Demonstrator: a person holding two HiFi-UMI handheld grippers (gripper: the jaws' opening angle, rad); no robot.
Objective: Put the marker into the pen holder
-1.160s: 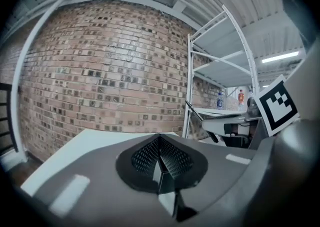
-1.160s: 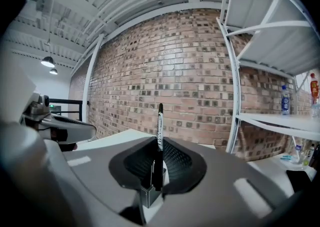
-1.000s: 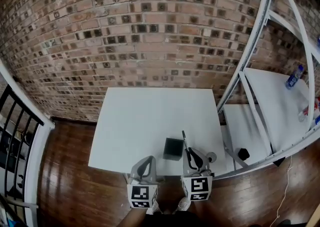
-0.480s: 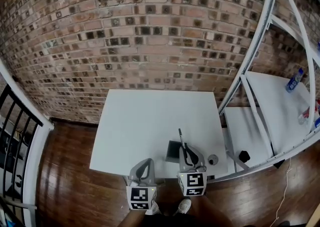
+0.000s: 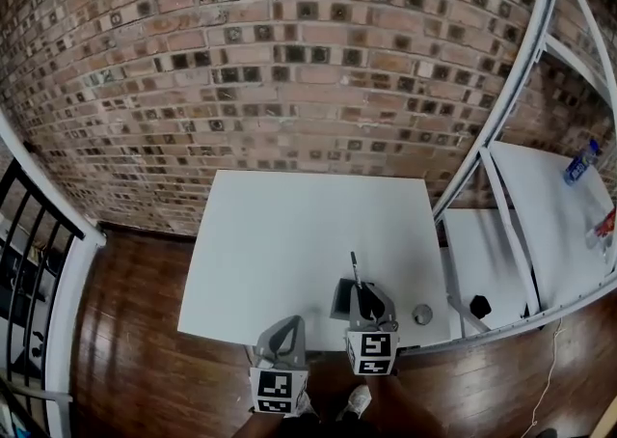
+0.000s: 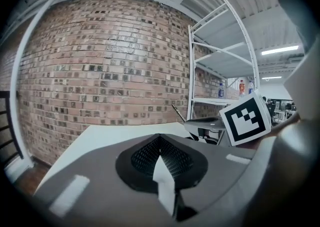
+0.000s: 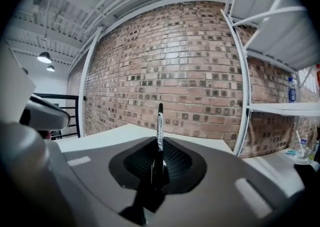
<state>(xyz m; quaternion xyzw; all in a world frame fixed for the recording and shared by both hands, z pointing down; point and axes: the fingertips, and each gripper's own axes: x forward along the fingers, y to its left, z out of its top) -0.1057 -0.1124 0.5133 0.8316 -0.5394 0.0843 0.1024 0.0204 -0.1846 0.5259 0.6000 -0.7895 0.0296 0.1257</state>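
Left tool: pressed together and empty; it hangs at the near edge of the desk, left of the action
Pen holder: dark box near the desk's front edge; half covered by the right tool in the head view; no marker showing inside it
Right tool: pinching the marker low on its barrel; the far end juts past the jaws toward the brick wall
Marker's place: held in the tool, right by the holder, not in it
Progress: pick-up done, drop-off not; what's left, by my read: swing the marker end-down over the opening, lower it, then release
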